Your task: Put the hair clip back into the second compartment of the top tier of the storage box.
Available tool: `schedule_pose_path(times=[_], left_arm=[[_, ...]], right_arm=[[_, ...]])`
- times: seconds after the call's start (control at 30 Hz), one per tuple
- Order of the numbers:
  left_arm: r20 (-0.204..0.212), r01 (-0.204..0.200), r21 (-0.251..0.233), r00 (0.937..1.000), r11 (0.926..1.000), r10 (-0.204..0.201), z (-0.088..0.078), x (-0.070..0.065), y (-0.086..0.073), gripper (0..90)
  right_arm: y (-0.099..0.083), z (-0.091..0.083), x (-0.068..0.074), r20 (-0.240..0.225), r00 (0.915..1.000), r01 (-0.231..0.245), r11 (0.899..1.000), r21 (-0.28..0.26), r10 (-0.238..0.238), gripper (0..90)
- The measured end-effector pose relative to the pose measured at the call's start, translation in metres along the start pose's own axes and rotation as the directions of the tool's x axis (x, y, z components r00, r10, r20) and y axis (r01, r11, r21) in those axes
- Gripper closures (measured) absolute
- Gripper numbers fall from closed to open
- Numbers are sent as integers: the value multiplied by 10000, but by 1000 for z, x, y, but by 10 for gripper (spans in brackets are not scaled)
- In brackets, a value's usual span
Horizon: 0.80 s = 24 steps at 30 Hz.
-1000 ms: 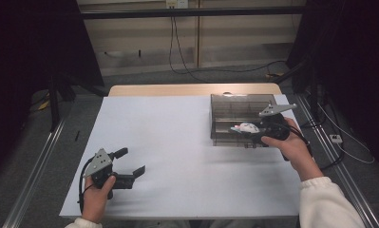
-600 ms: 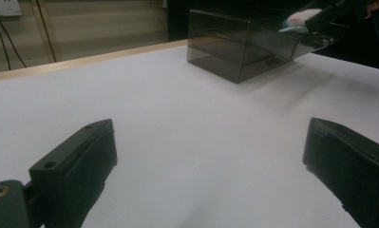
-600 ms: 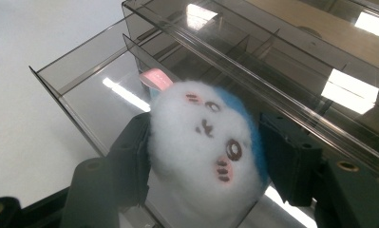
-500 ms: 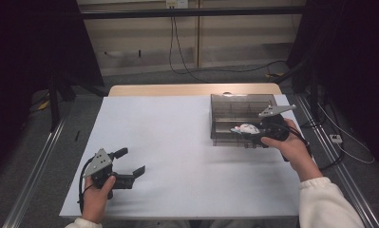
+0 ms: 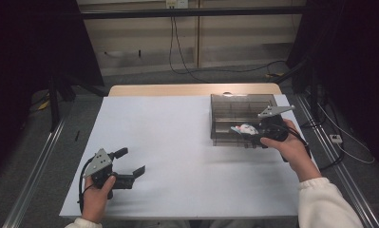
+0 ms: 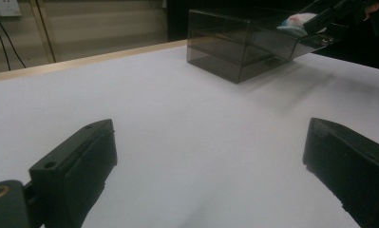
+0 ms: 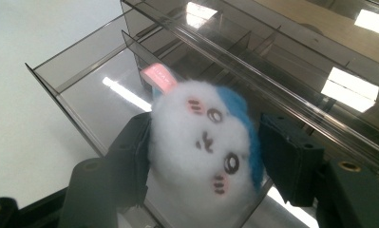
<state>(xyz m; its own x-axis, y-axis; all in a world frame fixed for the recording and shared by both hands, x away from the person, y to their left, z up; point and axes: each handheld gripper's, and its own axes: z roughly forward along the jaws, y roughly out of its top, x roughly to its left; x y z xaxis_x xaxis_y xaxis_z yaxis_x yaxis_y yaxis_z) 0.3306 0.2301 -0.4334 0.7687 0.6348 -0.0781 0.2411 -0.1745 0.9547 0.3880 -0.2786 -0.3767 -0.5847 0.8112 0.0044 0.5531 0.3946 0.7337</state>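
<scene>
The right tongs (image 7: 203, 166) are closed on a small plush toy (image 7: 203, 149), a white fuzzy head with a blue patch, a pink ear and a stitched face, and hold it over the near open compartment of the smoky clear plastic organizer box (image 5: 225, 121). The toy looks light and soft: its pile bulges between the two black jaws, so it should squash rather than slip, and the hold across its sides at the widest part seems the sound one (the pink ear looks too flimsy to pinch). The box walls look thin, stiff and glossy, likely to skid on the white tabletop (image 5: 177, 142) if nudged. The left tongs (image 5: 127, 164) are spread wide with nothing between them, low over the tabletop and well apart from the box. The toy's underside and back are hidden behind the jaws, whether it touches the compartment floor cannot be told, and reflections blur the farther dividers.
</scene>
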Motion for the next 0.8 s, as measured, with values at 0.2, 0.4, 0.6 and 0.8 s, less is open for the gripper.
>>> schedule_pose_path(times=[0.2, 0.4, 0.6, 0.8], left_arm=[[-4, -8, 5, 10000, 10000, 8, 0, 0, 0, 40], [-32, 15, -1, 10000, 10000, -15, 0, 0, 0, 40], [-43, 19, -5, 10000, 10000, -19, 0, 0, 0, 40], [-53, 25, -4, 10000, 10000, -25, -1, 0, 0, 40]], right_arm=[[0, -1, 0, 6, 10000, -2, 10000, -13, 2, 389], [-1, -1, 0, 1, 10000, 17, 10000, -8, -17, 396], [-2, -2, -1, -24, 10000, -20, 10000, 9, 20, 392], [-2, -3, 0, -65, 10000, -38, 10000, -40, 37, 388]])
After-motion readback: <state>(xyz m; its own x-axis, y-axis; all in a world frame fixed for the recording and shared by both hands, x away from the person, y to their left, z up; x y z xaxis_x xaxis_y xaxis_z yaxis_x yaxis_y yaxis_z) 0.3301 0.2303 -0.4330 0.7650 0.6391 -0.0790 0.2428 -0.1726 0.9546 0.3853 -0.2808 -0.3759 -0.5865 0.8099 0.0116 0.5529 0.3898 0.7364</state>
